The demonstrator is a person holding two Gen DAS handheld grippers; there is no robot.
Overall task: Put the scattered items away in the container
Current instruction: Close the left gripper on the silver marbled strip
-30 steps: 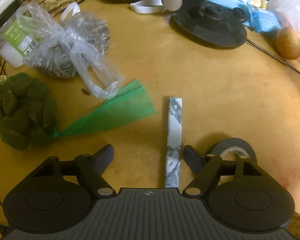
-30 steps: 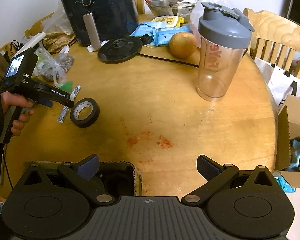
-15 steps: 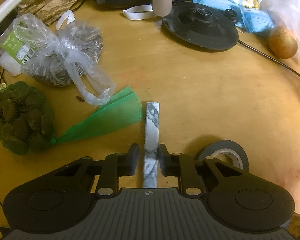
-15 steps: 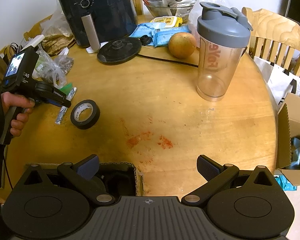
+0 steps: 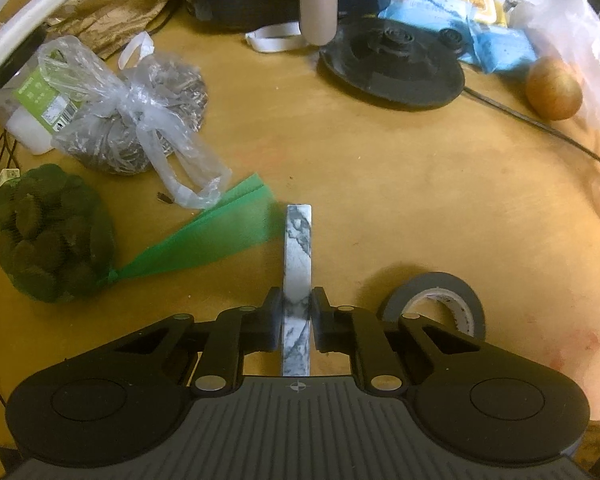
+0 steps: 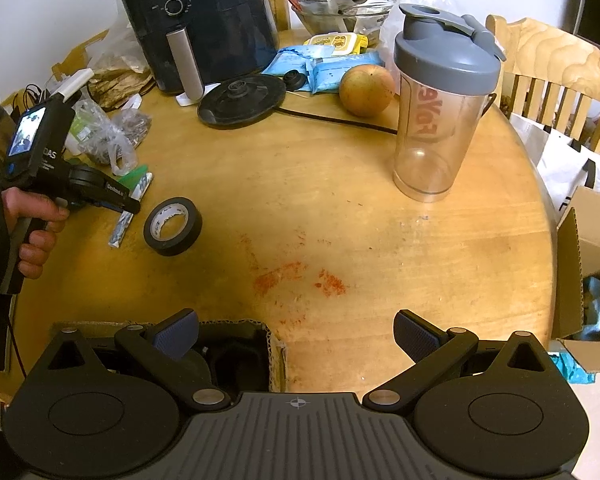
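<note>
Marbled strip [image 5: 298, 248], beside the tape roll [image 5: 440, 304]: judged light, thin, stiff. Left gripper [image 5: 297, 320] pinches its near end; right gripper [image 6: 296, 336] stands spread, empty.

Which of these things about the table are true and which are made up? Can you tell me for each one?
1. The left tool is squeezing the marbled stick. True.
2. The right tool is holding the roll of black tape. False: it is open and empty, and the tape lies flat on the table.
3. The shaker bottle has its grey lid on. True.
4. The shaker bottle is full of juice. False: it looks empty.
5. The round fruit sits beside the shaker bottle. True.
</note>
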